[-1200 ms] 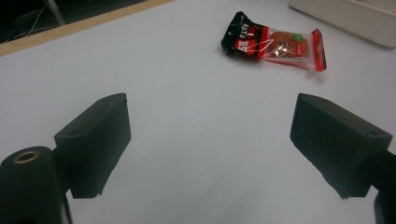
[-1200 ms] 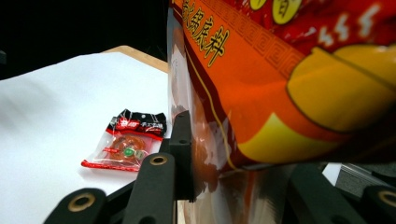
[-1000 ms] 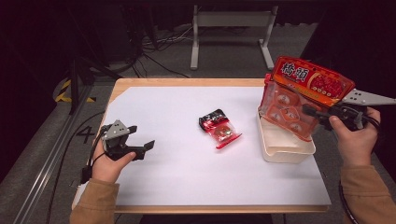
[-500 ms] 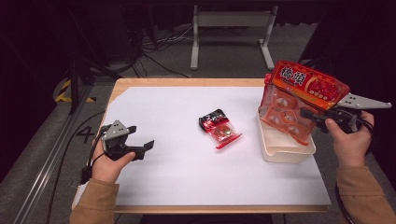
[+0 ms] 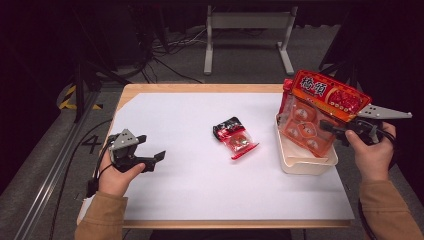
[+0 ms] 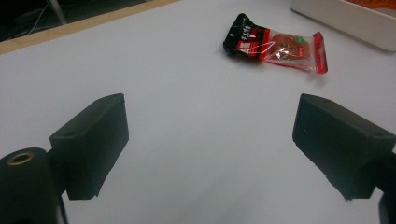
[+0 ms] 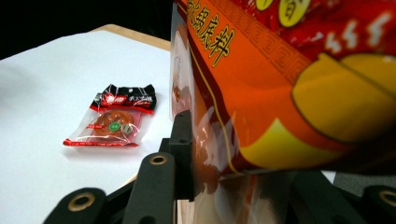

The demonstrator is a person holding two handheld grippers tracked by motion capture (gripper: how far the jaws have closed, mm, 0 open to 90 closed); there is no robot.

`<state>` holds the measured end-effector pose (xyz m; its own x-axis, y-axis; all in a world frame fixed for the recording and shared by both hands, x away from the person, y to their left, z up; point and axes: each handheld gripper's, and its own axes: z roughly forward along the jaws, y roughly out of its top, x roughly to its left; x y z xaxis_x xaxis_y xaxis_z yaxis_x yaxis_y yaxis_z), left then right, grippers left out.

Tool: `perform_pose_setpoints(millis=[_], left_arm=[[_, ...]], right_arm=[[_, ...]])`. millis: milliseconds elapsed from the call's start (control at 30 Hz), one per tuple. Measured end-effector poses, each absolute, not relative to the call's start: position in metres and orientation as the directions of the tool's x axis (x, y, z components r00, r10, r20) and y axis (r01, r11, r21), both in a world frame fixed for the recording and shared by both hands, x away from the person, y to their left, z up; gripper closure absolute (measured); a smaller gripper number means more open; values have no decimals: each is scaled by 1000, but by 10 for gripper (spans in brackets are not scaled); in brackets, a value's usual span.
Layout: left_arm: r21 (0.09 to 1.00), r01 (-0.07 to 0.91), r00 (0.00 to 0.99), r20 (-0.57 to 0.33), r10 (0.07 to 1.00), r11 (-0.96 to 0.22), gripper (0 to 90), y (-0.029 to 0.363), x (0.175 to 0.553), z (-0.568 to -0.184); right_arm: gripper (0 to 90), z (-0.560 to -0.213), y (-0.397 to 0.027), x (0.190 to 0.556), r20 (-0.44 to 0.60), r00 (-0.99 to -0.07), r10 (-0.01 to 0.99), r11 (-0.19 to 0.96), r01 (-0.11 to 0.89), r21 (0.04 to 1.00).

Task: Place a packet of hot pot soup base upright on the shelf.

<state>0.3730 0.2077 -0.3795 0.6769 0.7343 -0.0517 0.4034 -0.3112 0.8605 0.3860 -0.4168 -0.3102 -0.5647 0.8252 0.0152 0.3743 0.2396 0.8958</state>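
Observation:
A large red-orange snack bag (image 5: 320, 110) with clear pockets hangs tilted over the white tub (image 5: 300, 162) at the table's right, its lower end inside the tub. My right gripper (image 5: 334, 129) is shut on the bag (image 7: 280, 93), whose plastic is pressed between the jaws. A small red and black packet (image 5: 234, 136) lies flat at the middle of the white sheet, and also shows as the packet (image 6: 275, 43) and the packet (image 7: 116, 122). My left gripper (image 5: 150, 159) rests low over the sheet at the left, open and empty, with its fingertips (image 6: 93, 140) wide apart.
The white sheet (image 5: 200, 190) covers a wooden table whose edge (image 5: 200, 88) shows at the back. The tub's wall (image 6: 345, 16) lies beyond the small packet. A metal stand (image 5: 247, 30) and cables sit on the floor behind.
My right gripper has sunk a little with the big bag, bringing its lower end down into the tub. The left gripper and the small packet have stayed put.

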Motion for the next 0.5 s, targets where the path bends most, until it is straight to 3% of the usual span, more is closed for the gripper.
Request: perform_pose_setpoints(millis=[500], left_arm=[[859,403,679,-50,733,-316,115,206,374,-380]], right_arm=[[699,-325,-407,399,10,-594,804,323,451,832]])
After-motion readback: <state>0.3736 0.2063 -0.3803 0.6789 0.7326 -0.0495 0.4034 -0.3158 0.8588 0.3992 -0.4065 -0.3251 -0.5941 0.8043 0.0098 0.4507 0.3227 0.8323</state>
